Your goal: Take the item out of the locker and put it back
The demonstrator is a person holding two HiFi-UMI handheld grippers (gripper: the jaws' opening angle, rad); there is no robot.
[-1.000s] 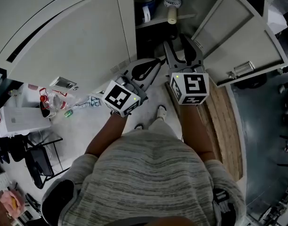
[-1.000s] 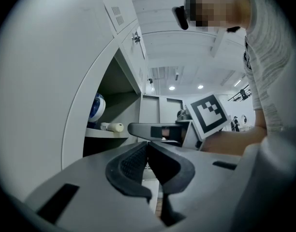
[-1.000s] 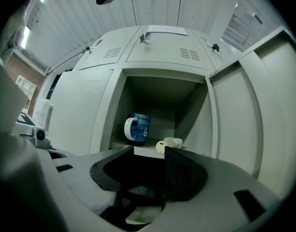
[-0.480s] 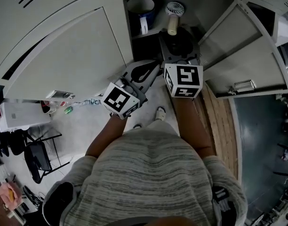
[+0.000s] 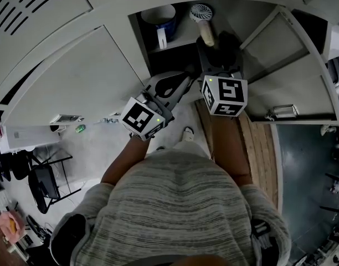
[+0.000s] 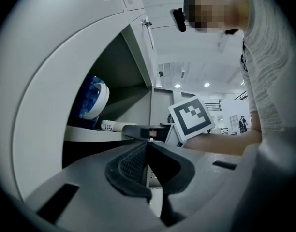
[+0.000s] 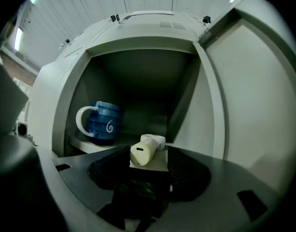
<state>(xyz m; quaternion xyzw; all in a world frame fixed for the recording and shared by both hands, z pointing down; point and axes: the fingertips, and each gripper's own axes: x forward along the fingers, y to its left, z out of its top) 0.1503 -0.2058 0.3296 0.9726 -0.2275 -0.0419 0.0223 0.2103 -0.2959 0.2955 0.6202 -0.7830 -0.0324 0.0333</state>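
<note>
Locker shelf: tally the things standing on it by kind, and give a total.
Blue mug: 1
Handheld fan: 1
Total: 2

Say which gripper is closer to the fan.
Right. Right gripper is at the shelf, open jaws close on the fan; left gripper sits shut, outside the locker.
</note>
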